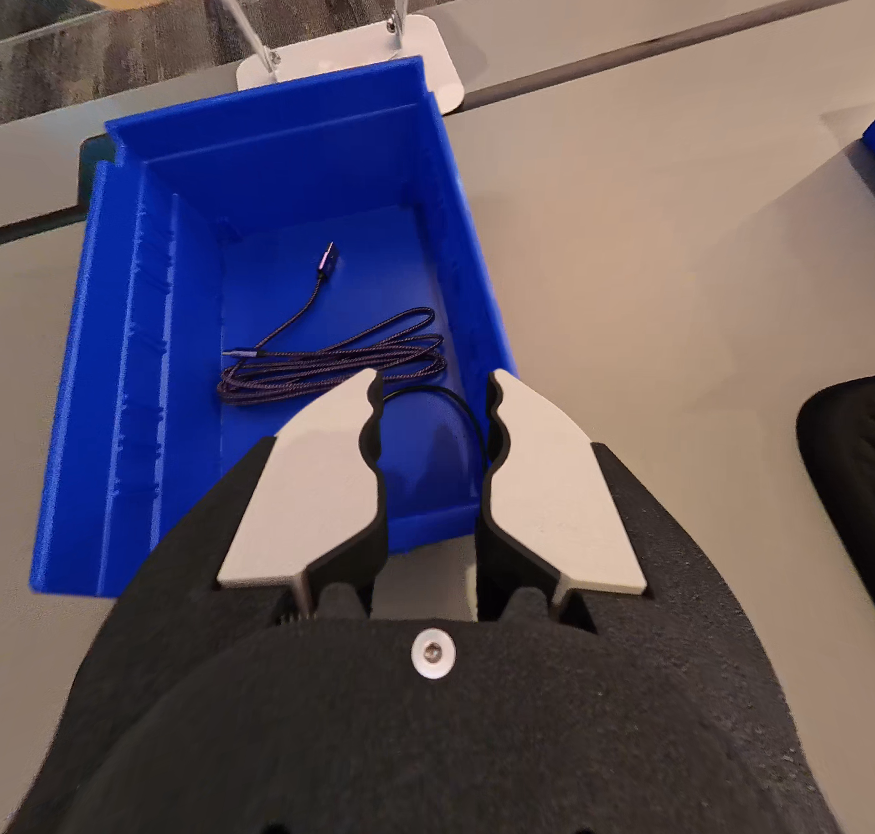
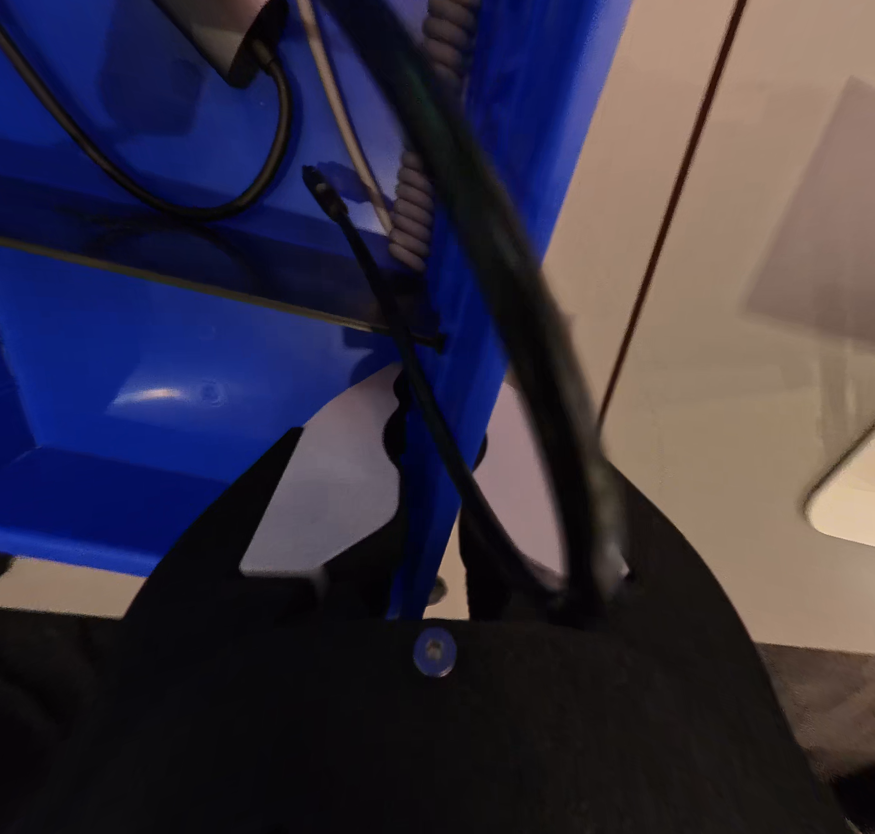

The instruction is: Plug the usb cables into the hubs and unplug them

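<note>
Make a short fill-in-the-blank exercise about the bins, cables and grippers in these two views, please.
1. The purple braided cable lies in a bin coloured ____.
2. The left gripper is ____ and holds nothing.
3. In the right wrist view, the grey cable is ____, not straight.

Missing words: blue; open; coiled

I note a bright blue bin [image 1: 142,337] on the beige counter [image 1: 639,242]. Braided purple-and-black cable [image 1: 331,361] inside. My left gripper [image 1: 431,375]: pale grey fingers [image 1: 312,479], black speckled body. Right view: grey coiled cord [image 2: 412,214], black cables [image 2: 265,167].
</note>
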`<action>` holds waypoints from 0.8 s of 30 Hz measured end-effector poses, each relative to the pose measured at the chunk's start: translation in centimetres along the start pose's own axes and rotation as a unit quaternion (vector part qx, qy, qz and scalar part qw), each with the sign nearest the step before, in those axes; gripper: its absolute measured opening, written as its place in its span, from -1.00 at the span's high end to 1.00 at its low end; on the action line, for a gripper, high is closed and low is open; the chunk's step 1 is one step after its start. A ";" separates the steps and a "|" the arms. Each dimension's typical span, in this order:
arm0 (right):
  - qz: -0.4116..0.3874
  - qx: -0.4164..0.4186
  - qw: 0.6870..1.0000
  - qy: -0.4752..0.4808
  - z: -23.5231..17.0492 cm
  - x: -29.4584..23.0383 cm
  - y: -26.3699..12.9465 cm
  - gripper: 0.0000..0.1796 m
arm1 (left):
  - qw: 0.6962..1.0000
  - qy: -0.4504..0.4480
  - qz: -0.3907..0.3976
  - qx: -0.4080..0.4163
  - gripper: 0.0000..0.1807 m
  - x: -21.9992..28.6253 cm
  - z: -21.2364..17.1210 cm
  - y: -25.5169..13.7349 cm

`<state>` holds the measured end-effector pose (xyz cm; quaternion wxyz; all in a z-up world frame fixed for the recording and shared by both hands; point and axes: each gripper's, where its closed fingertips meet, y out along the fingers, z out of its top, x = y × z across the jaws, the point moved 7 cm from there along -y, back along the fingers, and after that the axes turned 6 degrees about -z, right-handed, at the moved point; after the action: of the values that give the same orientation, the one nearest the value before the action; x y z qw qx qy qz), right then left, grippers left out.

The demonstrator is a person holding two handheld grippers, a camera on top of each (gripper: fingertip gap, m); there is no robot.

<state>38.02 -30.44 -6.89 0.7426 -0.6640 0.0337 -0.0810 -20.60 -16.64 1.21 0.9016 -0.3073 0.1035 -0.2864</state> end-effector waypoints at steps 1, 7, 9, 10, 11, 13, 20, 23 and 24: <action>0.036 -0.004 0.999 0.010 0.0 -0.2 0.0 0.91 | 1.000 -0.009 -0.005 0.003 0.54 -0.5 -0.2 -0.6; 0.052 -0.009 0.998 0.020 0.0 -0.1 0.0 0.94 | 1.000 -0.024 0.004 0.008 0.59 -3.0 -1.5 -3.1; 0.050 -0.010 0.998 0.026 0.0 -0.1 0.0 0.95 | 1.000 -0.026 0.004 0.007 0.61 -3.5 -1.8 -3.7; 0.048 -0.011 0.998 0.031 0.0 -0.1 0.0 0.95 | 1.000 -0.027 0.005 0.004 0.61 -3.7 -2.0 -3.9; 0.049 -0.012 0.998 0.036 0.0 -0.1 0.0 0.95 | 1.000 -0.027 0.005 0.002 0.61 -4.0 -2.1 -4.1; 0.049 -0.013 0.998 0.045 0.0 -0.1 0.0 0.96 | 1.000 -0.028 0.008 0.001 0.61 -4.6 -2.3 -4.4; 0.051 -0.014 0.997 0.063 -0.2 -0.2 0.0 0.96 | 0.999 -0.043 0.012 -0.003 0.61 -6.8 -3.4 -5.5; 0.053 -0.014 0.996 0.071 -0.3 -0.4 -0.1 0.96 | 0.998 -0.050 0.023 0.005 0.61 -8.2 -3.7 -6.4; 0.052 -0.015 0.996 0.073 -0.3 -0.5 -0.1 0.96 | 0.998 -0.052 0.027 0.009 0.61 -8.6 -3.8 -6.7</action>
<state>37.49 -30.64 -6.87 0.7316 -0.6645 0.1233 -0.0898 -32.01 -17.85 2.38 0.9158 -0.3108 0.0620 -0.2467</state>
